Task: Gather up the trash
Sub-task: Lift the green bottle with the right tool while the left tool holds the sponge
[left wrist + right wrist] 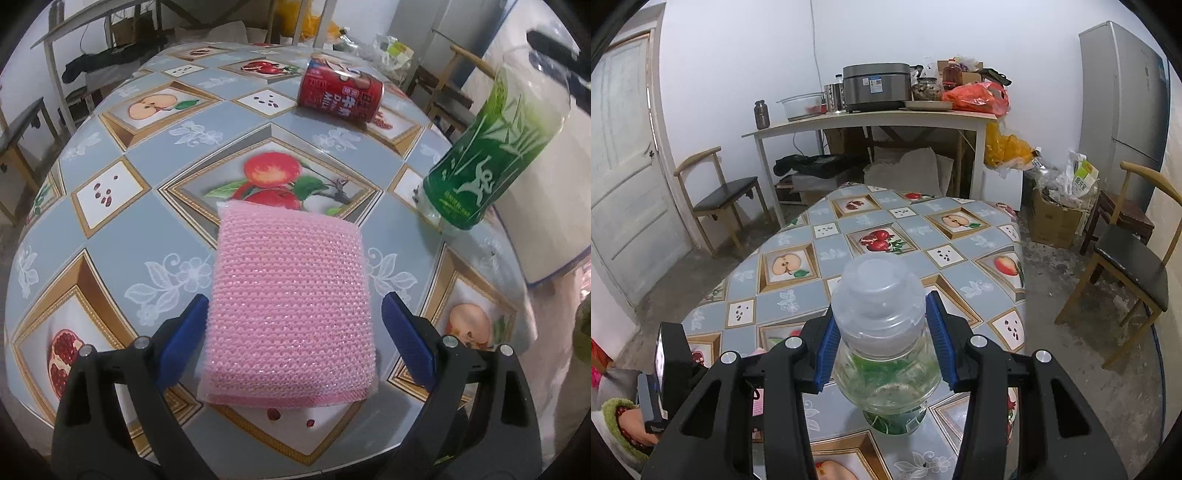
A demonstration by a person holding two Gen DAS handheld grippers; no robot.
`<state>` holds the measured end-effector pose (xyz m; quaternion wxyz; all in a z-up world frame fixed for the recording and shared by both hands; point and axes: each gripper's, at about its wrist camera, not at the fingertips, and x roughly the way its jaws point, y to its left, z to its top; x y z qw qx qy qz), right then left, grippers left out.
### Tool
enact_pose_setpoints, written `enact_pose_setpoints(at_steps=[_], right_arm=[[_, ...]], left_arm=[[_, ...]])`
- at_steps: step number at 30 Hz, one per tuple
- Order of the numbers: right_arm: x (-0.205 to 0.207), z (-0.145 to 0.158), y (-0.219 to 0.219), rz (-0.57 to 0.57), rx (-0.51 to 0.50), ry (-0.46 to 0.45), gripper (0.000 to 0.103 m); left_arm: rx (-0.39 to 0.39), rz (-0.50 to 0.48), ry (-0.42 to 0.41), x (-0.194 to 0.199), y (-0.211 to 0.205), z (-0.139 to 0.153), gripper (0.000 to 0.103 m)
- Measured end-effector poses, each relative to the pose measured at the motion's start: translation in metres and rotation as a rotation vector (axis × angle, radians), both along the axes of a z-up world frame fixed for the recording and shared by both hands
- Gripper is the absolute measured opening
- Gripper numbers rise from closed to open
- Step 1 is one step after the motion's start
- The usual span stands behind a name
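A clear plastic bottle with a green printed label (pixel 886 354) is clamped at its shoulder between the blue pads of the right gripper (pixel 884 341), its pale cap end pointing away from the camera; in the left wrist view the same bottle (pixel 491 155) is seen raised and tilted above the right edge of the table. A pink knitted scouring pad (pixel 290 302) is seen between the blue pads of the left gripper (pixel 291 325); the left pad is touching its side, while a narrow gap is visible at the right pad, so whether it is truly gripped cannot be told. A red drink can (pixel 340 90) is lying on its side on the grey-blue fruit-patterned tablecloth (pixel 147 236), well beyond the pad; a white bin (pixel 535 206) is standing just beside the table.
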<state>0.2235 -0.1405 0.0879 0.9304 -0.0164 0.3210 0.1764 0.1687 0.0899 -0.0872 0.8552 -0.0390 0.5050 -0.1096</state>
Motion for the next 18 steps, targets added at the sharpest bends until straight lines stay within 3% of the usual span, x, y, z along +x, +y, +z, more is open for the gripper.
enact_pose_setpoints(at_steps=[5, 15, 18], right_arm=[[-0.0007, -0.0002, -0.0008, -0.001, -0.001, -0.001, 0.045], [-0.0056, 0.0009, -0.0019, -0.013, 0.007, -0.005, 0.046], [-0.007, 0.0012, -0.0029, -0.019, 0.011, -0.008, 0.045]], left_arm=[[0.079, -0.027, -0.008, -0.0027, -0.0076, -0.0025, 0.09], [0.059, -0.027, -0.013, -0.0069, -0.005, -0.0019, 0.09], [0.066, -0.024, -0.023, -0.0081, -0.0048, -0.0015, 0.083]])
